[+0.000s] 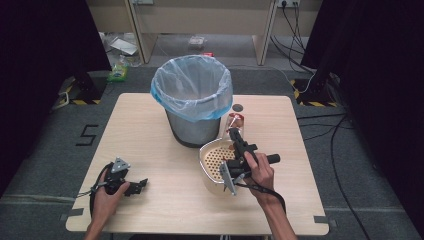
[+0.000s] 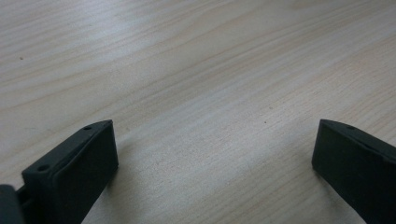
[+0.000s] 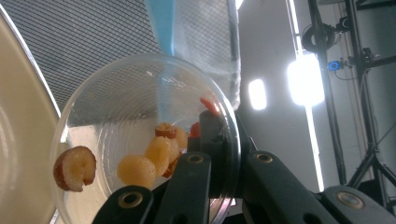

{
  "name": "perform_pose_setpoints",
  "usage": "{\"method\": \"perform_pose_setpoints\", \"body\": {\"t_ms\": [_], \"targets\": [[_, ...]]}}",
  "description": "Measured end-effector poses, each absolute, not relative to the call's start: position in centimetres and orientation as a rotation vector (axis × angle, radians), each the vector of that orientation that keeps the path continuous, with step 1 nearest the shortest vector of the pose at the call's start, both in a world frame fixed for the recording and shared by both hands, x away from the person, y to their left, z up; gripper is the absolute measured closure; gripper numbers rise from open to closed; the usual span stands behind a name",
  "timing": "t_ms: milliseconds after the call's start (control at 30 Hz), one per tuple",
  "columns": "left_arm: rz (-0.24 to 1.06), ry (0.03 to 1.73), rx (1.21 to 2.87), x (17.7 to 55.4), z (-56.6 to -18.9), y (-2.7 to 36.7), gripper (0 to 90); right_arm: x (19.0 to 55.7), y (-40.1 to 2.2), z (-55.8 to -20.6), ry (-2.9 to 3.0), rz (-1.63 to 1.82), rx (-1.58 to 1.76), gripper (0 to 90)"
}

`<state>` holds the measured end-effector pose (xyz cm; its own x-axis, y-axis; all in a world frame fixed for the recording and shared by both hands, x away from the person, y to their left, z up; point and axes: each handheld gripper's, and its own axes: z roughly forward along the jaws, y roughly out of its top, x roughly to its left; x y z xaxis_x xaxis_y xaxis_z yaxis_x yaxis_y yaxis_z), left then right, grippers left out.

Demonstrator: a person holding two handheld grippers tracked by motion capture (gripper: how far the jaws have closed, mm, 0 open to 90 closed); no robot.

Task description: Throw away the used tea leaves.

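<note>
Over the cream perforated plastic colander [image 1: 216, 161], near the right-hand centre of the pale wooden table [image 1: 165, 200], I hold the right gripper [image 1: 236, 141] clamped on the rim of a clear round plastic cup [image 3: 144, 135]. The cup is tipped toward the colander, with its mouth just beside the colander's wall.

Progress, as I judge it: the work in hand is emptying the cup's fruit pieces into the colander.
1. Cup picked up and tilted: done.
2. Fruit transferred: partly, at most. One halved red-skinned fruit piece [image 3: 74, 168] sits at the cup's lip. Several pale yellow fruit pieces [image 3: 156, 158] are bunched inside, close to the jaws.
3. Remaining: get the rest of the fruit out, then set the cup down or discard it. The grey mesh waste bin with a blue-white plastic liner [image 1: 192, 97] stands just behind the colander and may be where the cup goes.

The left gripper [image 1: 131, 186] rests low at the table's near-left edge, jaws apart with nothing between them.

View differences:
- High view: gives the layout of bin, colander and both hands. The cup is small there and its contents are unreadable.
- Right gripper view: shows the fruit, the grip on the rim, the bin's mesh and the colander's wall close up.
- Left gripper view: shows bare wood grain between two spread jaws.
</note>
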<state>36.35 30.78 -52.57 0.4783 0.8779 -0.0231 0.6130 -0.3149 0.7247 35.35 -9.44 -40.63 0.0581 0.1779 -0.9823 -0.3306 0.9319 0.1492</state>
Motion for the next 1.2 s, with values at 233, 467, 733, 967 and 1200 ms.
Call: {"method": "perform_pose_setpoints", "body": {"t_ms": [233,467,733,967,1200], "targets": [[0.5,1.229,2.046,36.3,-52.6,30.8,0.0,34.7,-8.9,-41.0,1.398,0.361,-0.183,90.0],[0.499,1.229,2.045,36.3,-52.6,30.8,0.0,34.5,-8.7,-41.2,1.361,0.352,-0.206,90.0],[0.5,1.229,2.045,36.3,-52.6,30.8,0.0,34.2,-8.3,-41.0,1.335,0.353,-0.232,90.0],[0.503,1.229,2.047,36.3,-52.6,30.8,0.0,34.5,-8.0,-41.2,1.348,0.353,-0.22,90.0],[0.5,1.23,2.045,36.4,-52.6,30.8,0.0,34.4,-7.5,-41.1,1.322,0.336,-0.243,90.0]]}}
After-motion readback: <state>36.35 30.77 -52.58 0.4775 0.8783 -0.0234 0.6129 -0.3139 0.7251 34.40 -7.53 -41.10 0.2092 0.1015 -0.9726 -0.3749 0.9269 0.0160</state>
